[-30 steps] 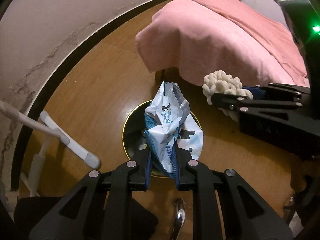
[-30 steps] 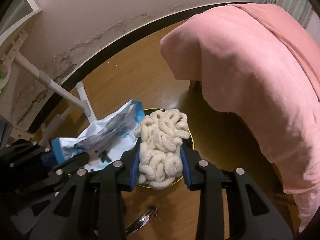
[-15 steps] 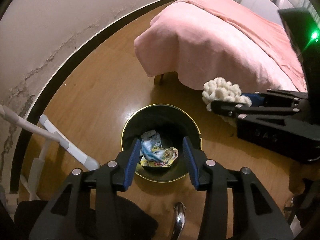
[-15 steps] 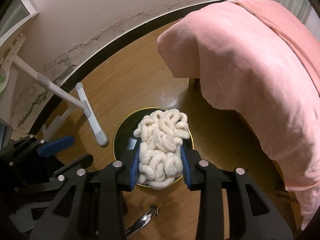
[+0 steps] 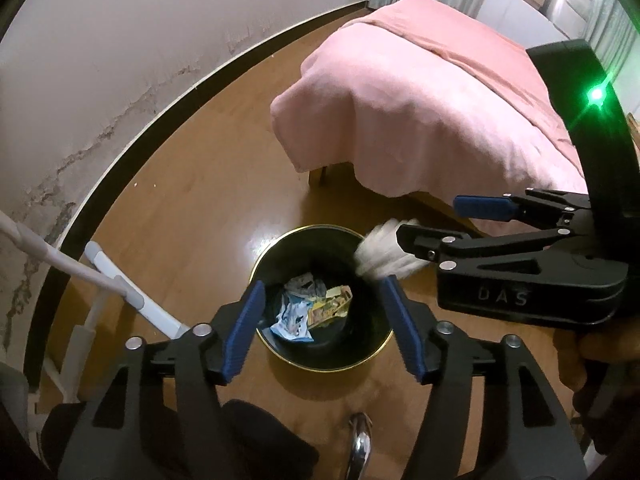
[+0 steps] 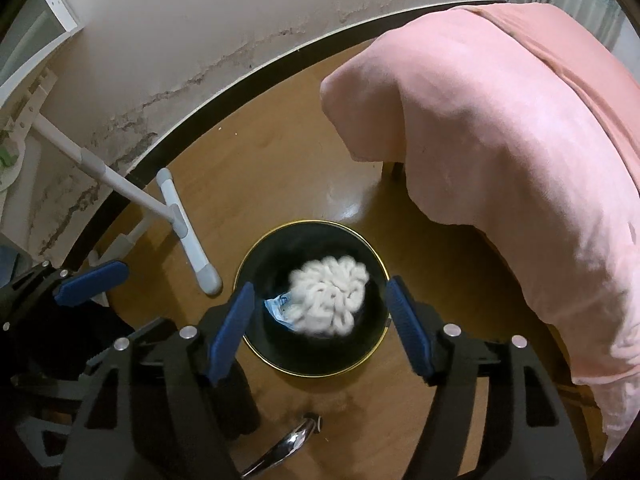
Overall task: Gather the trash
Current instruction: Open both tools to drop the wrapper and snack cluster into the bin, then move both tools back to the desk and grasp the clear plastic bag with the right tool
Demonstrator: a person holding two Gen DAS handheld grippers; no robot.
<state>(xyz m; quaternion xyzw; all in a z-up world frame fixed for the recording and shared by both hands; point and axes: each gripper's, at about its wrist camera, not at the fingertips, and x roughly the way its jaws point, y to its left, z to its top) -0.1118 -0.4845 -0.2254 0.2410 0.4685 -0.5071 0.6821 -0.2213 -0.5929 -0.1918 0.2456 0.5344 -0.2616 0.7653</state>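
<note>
Left wrist view: the left gripper (image 5: pixel 322 326) hangs over a black waste bin (image 5: pixel 276 354) with a gold rim, which stands on the wooden floor (image 5: pixel 192 200). Its blue-padded jaws have just been opening and now stand wide apart with nothing between them. Straight below the gap, at the bottom of the bin, lie a crumpled blue-and-white wrapper (image 5: pixel 294 316) and, just right of it, a yellow printed wrapper (image 5: pixel 332 306). To the right and a little ahead, the right gripper (image 5: pixel 432 220) reaches in from the side, and a blurred white looped-yarn bundle (image 5: pixel 380 256) shows at its tip, over the bin's right rim. Ahead lies a bed under a pink blanket (image 5: pixel 420 112); to the left stands a white metal frame (image 5: pixel 120 288).

Right wrist view: the right gripper (image 6: pixel 320 320) points down over the same bin (image 6: pixel 320 368). Its jaws have just been opening too, and stand wide with no pad touching anything. The white bundle (image 6: pixel 328 300), motion-blurred, is free of the pads, below the gap and within the bin's opening; whether it has landed cannot be told. A corner of the blue-and-white wrapper (image 6: pixel 278 306) peeks out at its left edge. The left gripper (image 6: pixel 86 284) sits at far left, the blanket (image 6: pixel 500 140) to the right.
</note>
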